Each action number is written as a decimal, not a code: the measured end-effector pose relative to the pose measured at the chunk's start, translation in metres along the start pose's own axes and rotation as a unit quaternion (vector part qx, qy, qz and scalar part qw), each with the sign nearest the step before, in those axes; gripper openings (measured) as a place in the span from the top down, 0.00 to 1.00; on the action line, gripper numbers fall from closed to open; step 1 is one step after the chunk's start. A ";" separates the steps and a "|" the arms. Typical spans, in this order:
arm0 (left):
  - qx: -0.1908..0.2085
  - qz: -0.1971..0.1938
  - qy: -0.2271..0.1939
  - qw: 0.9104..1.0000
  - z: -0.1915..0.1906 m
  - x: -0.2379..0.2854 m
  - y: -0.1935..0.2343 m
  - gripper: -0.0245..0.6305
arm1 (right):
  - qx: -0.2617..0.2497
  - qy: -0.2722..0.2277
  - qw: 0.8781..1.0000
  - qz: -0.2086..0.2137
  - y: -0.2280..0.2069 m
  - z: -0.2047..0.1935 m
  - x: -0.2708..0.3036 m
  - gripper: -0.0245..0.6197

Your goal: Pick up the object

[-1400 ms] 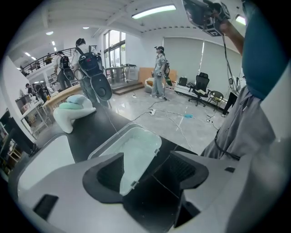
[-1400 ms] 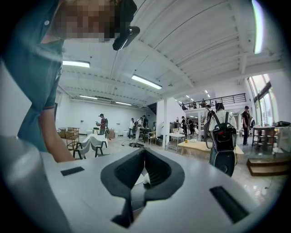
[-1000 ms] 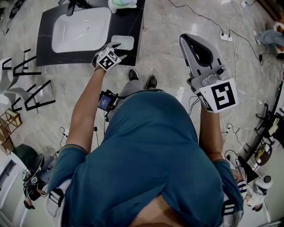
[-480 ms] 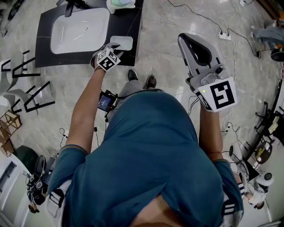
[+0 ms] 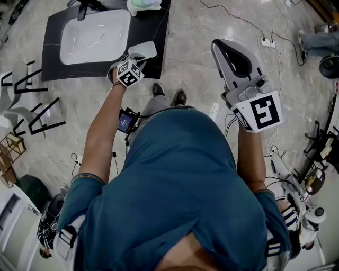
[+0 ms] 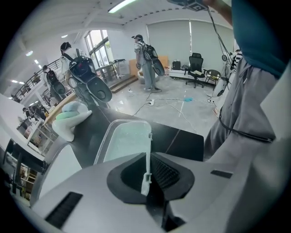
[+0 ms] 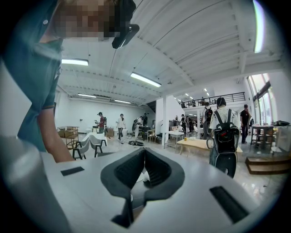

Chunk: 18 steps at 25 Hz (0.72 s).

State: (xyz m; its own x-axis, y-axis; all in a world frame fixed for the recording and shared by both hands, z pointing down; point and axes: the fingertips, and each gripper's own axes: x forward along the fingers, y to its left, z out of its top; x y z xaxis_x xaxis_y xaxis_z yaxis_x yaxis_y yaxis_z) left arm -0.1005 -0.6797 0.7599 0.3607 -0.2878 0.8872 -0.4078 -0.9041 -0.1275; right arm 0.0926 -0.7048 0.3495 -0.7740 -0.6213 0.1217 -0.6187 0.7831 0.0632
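Note:
A clear, shallow plastic tray [image 5: 143, 50] is over the near right corner of the black countertop [image 5: 159, 24]. My left gripper [image 5: 135, 57] points steeply down at it. In the left gripper view the tray [image 6: 122, 139] stands out ahead of the left gripper [image 6: 146, 159], its thin rim pinched between the pads. Those jaws have just been closing, with the rim between them. My right gripper [image 5: 218, 46] is held level over the floor at the right, away from the counter. In its own view the right gripper [image 7: 144, 157] has its tips together and holds nothing.
A white sink basin [image 5: 95, 37] is set in the countertop, with a pale green and white object [image 5: 144, 5] behind it. Black chair frames [image 5: 32, 100] stand at the left. Cables and a power strip [image 5: 269, 44] lie on the floor at the right. People stand far off.
The left jaws have shut on the tray's rim. The tray, flat on the counter before, now sits tilted in the grip. The right gripper has stayed put.

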 end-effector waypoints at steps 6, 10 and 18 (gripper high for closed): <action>-0.002 0.019 -0.016 1.000 0.004 -0.011 0.005 0.94 | 0.000 0.001 1.000 0.000 0.002 -0.001 -0.001 0.94; -0.002 0.040 -0.034 0.999 0.012 -0.026 0.015 0.94 | 0.000 -0.001 1.000 0.001 0.003 0.000 0.000 0.94; 0.007 0.075 -0.079 0.994 0.037 -0.064 0.029 0.94 | -0.001 -0.005 1.000 0.006 0.010 0.003 0.005 0.94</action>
State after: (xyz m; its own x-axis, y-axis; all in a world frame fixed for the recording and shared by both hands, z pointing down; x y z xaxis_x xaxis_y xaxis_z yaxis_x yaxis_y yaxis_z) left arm -0.1047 -0.6993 0.6832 0.4234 -0.4651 0.7774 -0.4560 -0.8509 -0.2607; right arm 0.0823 -0.7005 0.3476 -0.7828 -0.6119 0.1131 -0.6089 0.7907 0.0636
